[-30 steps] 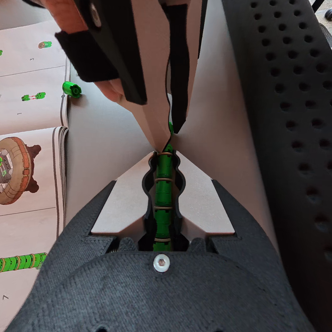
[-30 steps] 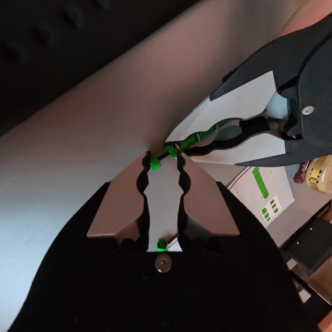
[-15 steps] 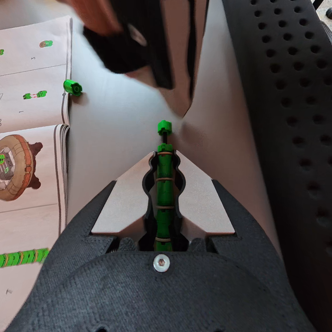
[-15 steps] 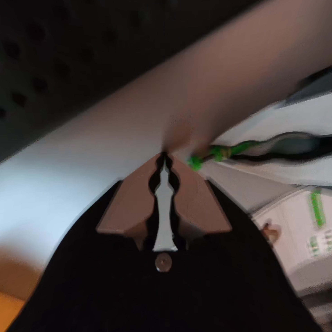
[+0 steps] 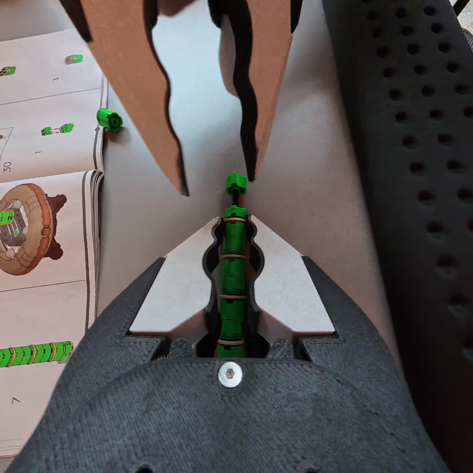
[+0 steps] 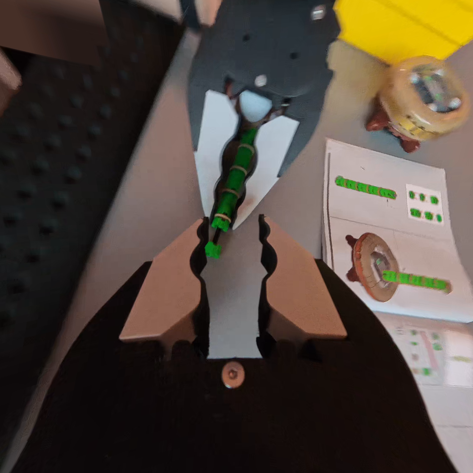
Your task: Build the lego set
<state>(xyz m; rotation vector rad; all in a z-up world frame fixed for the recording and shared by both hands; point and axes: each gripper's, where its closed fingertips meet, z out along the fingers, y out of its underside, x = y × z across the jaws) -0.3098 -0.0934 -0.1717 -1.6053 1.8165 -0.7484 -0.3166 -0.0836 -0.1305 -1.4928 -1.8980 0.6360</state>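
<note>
My left gripper is shut on a green stalk of round bricks with tan rings, held lengthwise between its jaws. A thin black axle sticks out of the stalk's front end and carries a small green end piece, with a gap between it and the stalk. My right gripper is open and faces the left gripper tip to tip. The end piece sits between its fingers, close to the left one. In the left wrist view the right gripper comes in from above.
A loose green round brick lies on the grey table beside the open instruction booklet, which also shows in the right wrist view. A round tan and brown Lego base stands near a yellow object. A black perforated mat borders the table. The grippers' ends are close to 4 cm from one another.
The right gripper pulled back from the stalk's tip, swung aside and shut, then came back open around the end piece. The left gripper has kept still with the stalk.
</note>
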